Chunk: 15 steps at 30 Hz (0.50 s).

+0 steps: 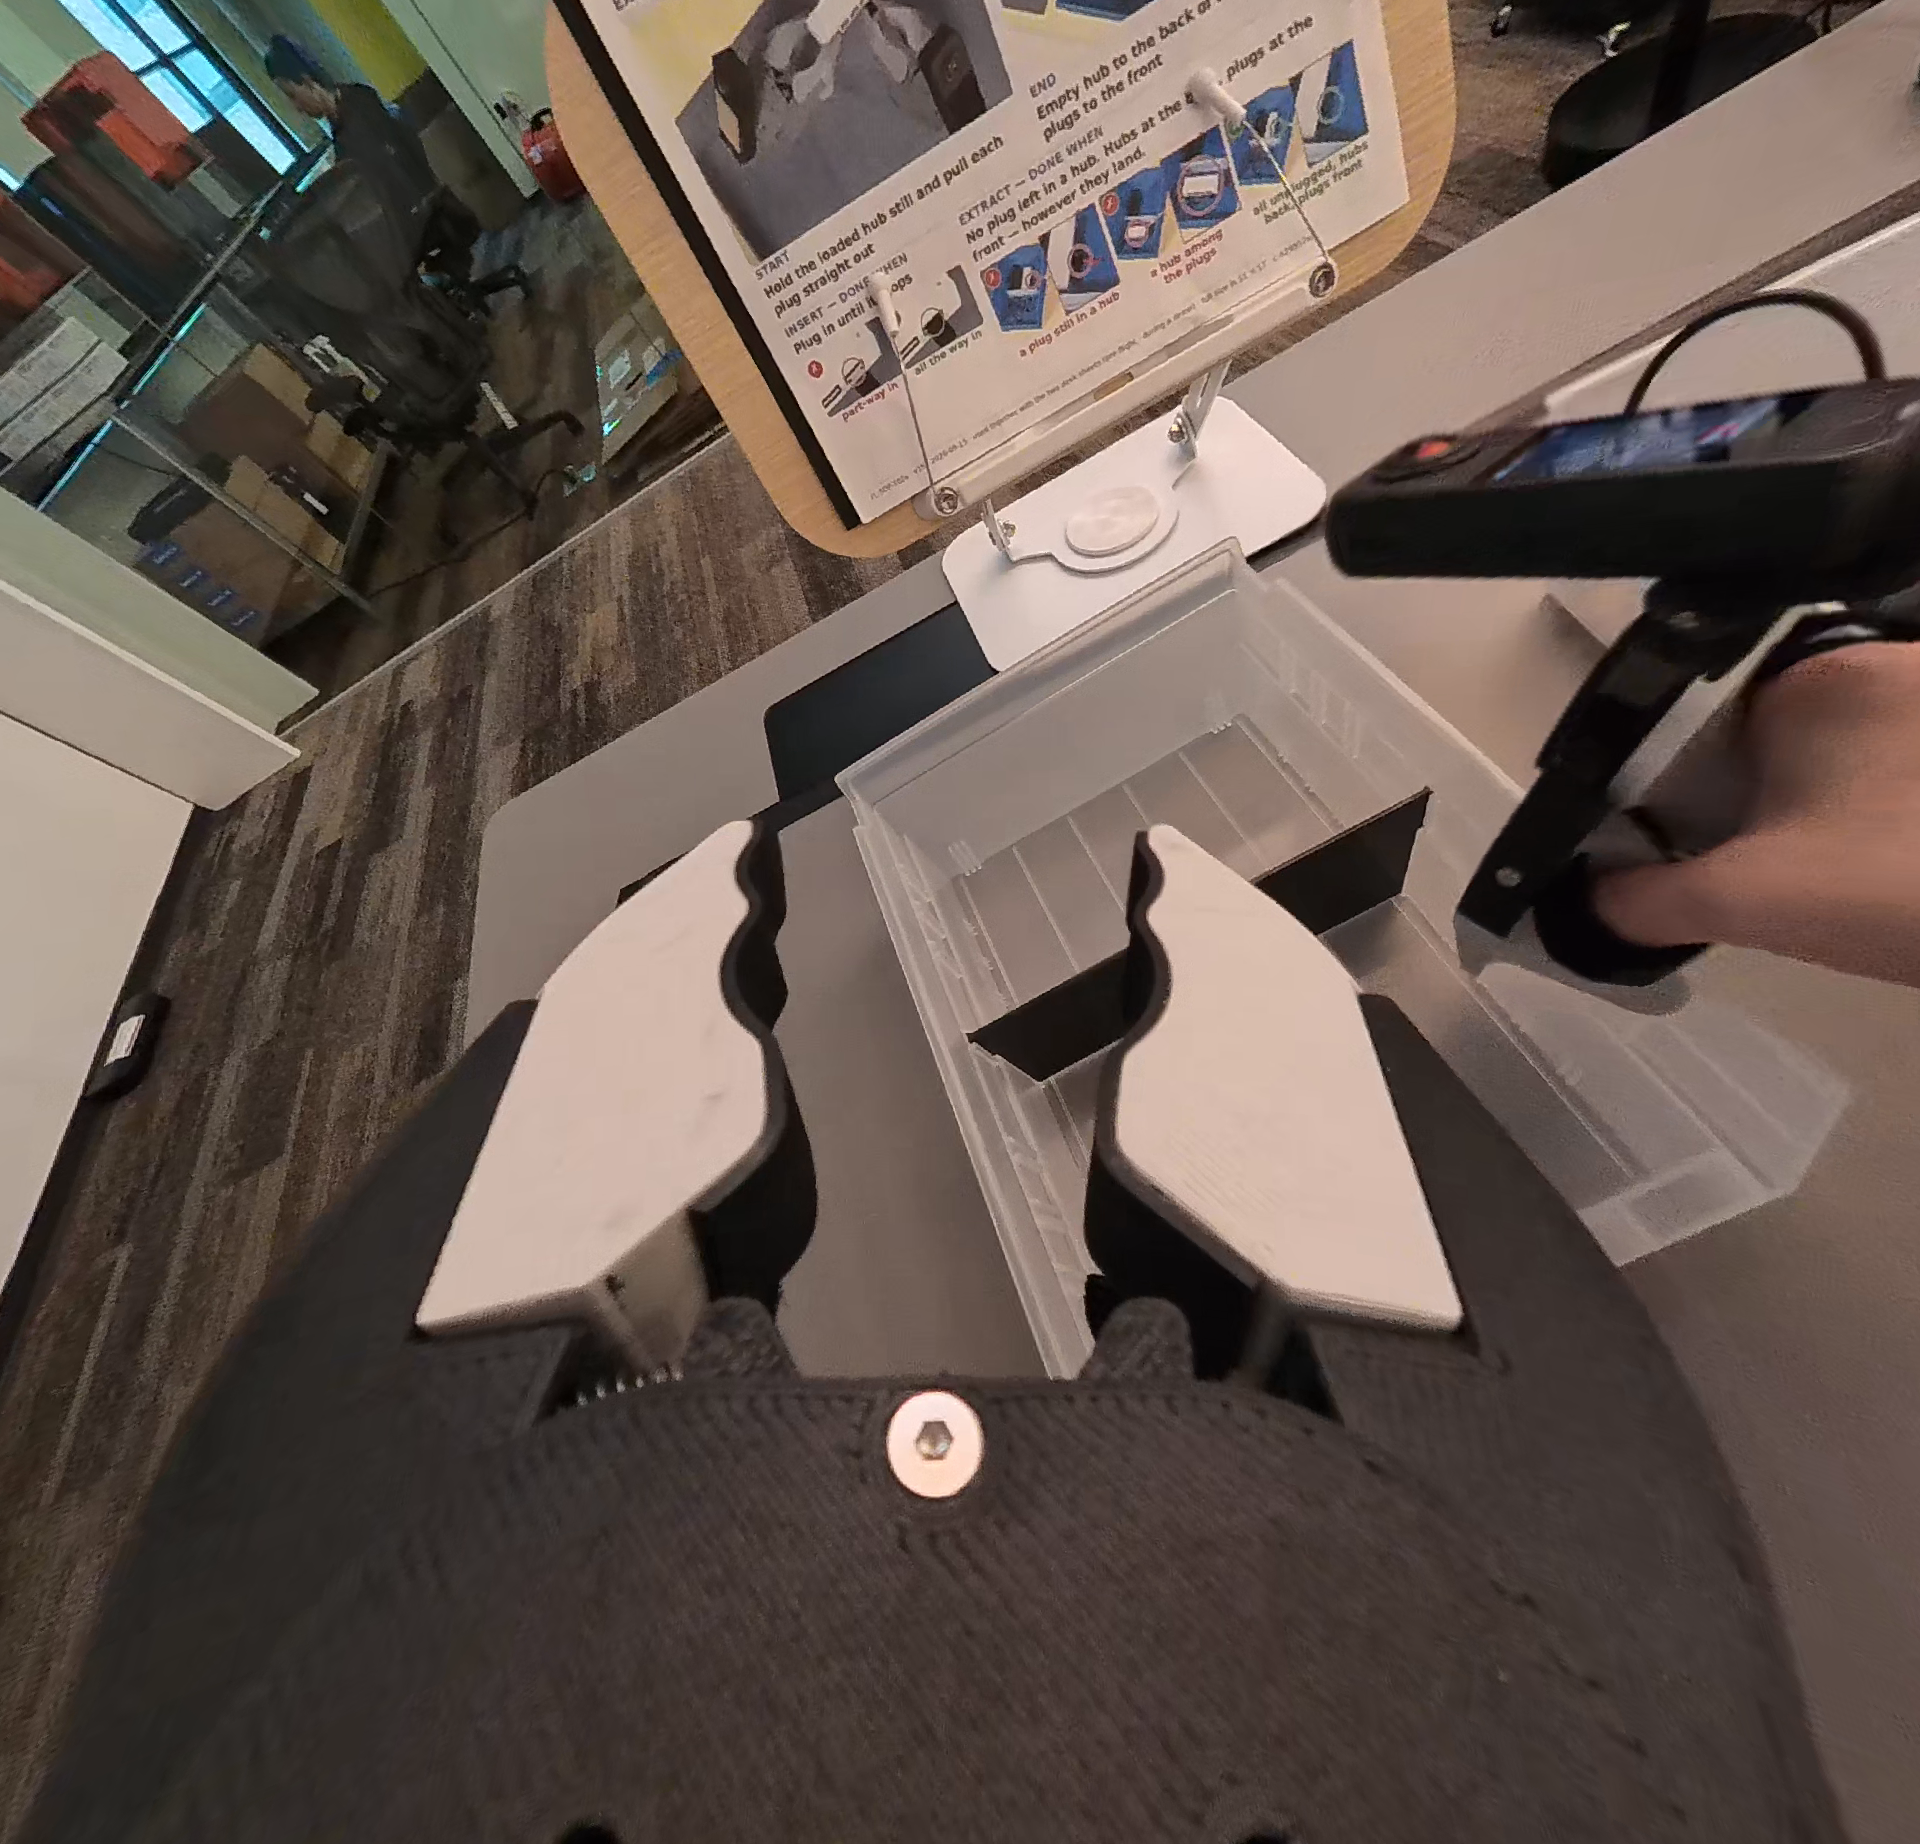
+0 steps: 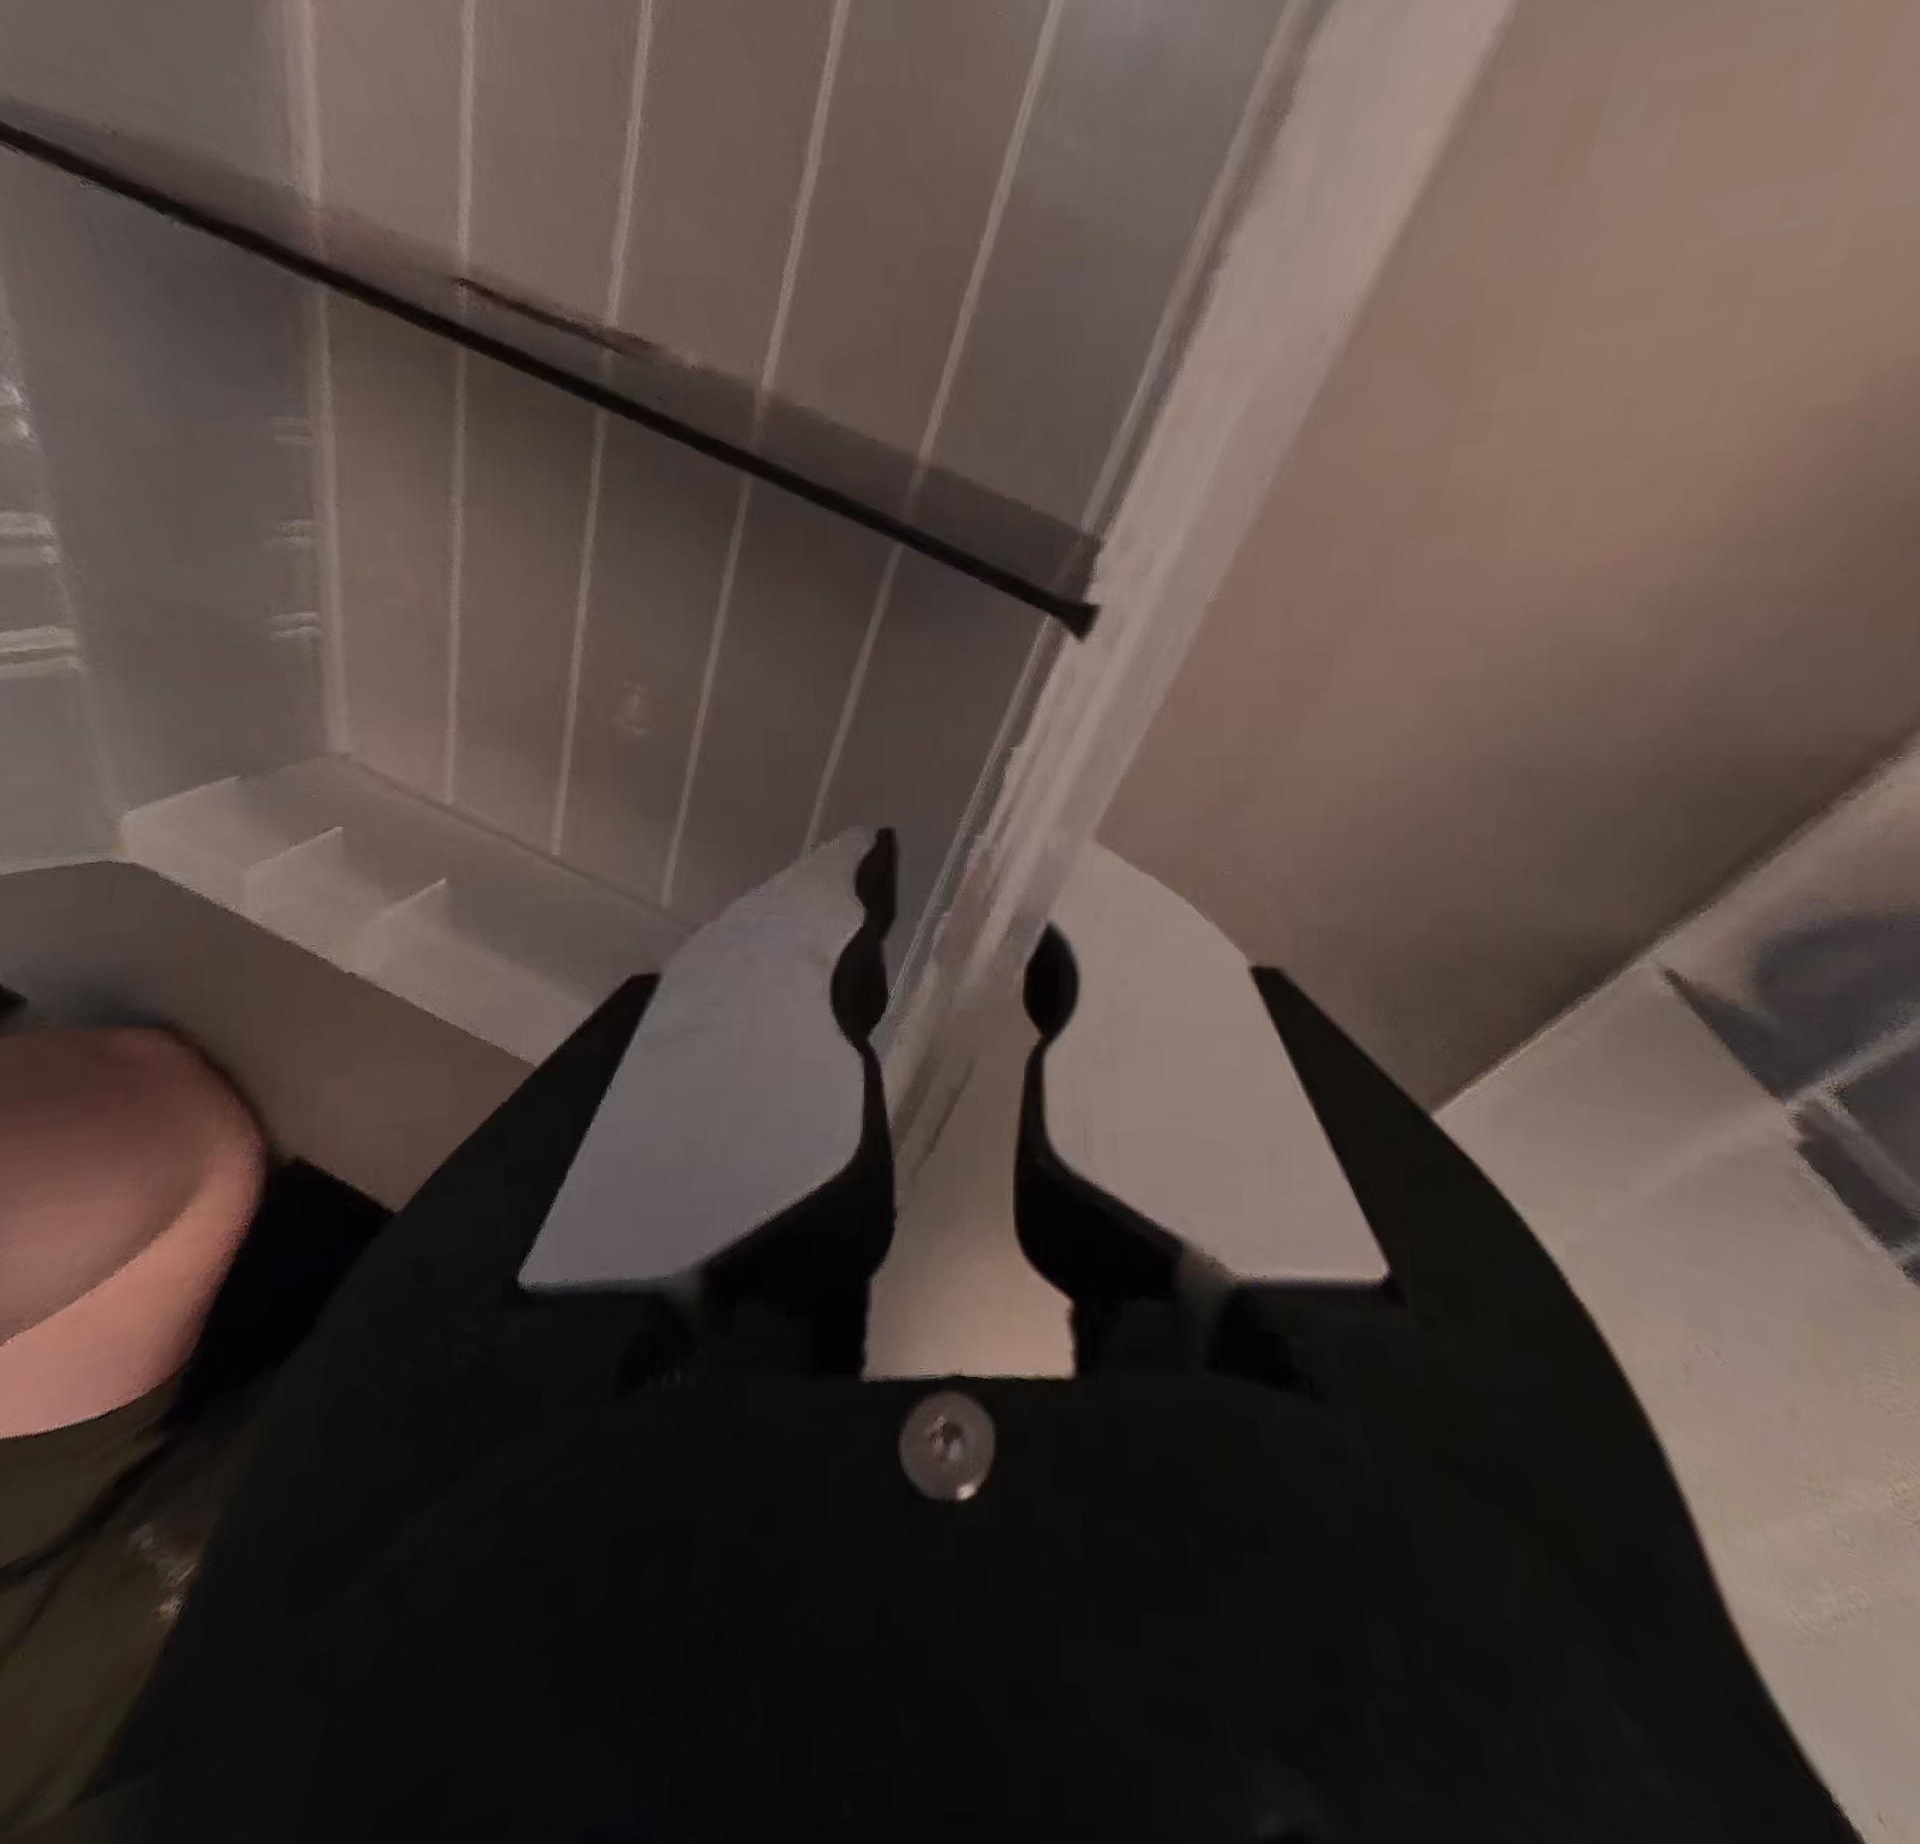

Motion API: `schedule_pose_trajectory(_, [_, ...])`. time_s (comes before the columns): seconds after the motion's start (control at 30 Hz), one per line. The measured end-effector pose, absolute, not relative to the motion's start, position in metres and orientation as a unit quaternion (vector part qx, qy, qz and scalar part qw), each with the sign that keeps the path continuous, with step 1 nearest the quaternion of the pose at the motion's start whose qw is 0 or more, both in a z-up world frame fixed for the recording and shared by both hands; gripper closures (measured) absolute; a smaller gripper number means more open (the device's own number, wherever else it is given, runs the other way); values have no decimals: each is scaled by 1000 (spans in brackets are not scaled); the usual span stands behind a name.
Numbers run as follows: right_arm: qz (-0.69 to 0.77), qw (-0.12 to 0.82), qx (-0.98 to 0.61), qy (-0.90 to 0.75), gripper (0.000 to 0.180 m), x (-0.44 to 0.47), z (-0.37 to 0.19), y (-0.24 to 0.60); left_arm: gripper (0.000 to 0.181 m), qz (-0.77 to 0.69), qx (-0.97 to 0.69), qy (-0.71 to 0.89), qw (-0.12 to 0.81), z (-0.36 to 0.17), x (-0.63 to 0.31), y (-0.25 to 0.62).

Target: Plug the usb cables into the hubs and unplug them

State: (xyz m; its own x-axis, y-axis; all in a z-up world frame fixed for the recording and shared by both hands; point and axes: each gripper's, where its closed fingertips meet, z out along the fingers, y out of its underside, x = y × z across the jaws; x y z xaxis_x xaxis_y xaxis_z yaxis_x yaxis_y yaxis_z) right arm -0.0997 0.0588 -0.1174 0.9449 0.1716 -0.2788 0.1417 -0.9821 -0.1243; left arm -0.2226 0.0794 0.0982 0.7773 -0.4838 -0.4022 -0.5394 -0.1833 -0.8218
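No usb cable or hub shows in either view. A clear plastic bin [image 1: 925,963] stands on the grey table, split by a black divider [image 1: 1340,859]; the compartments I can see hold nothing. My left gripper [image 1: 951,859] is open and empty, hovering over the bin's left wall. In the right wrist view my right gripper [image 2: 966,921] is closed on the bin's side wall [image 2: 1174,506], one finger inside and one outside; the divider [image 2: 623,371] lies beyond. A hand [image 1: 1766,859] holds that right gripper at the bin's right side, with its camera [image 1: 1621,485] on top.
An instruction board [image 1: 997,236] on a white stand [image 1: 1143,527] rises just behind the bin. The table edge and carpet floor [image 1: 312,859] lie to the left. A blurred pale container [image 2: 1662,1067] sits right of the bin. A person's arm [image 2: 104,1223] shows at left. Spacing between my two grippers at the tips: around 25 centimeters.
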Motion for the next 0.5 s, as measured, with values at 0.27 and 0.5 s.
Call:
schedule_pose_trajectory(0.27, [130,-11,-983,-132,172,-87,-113,57,119,-83,-747,364,550,110,-204,59])
schedule_pose_trajectory(0.5, [150,-39,-968,-200,173,-91,-54,42,120,-248,-616,295,687,207,-235,-13])
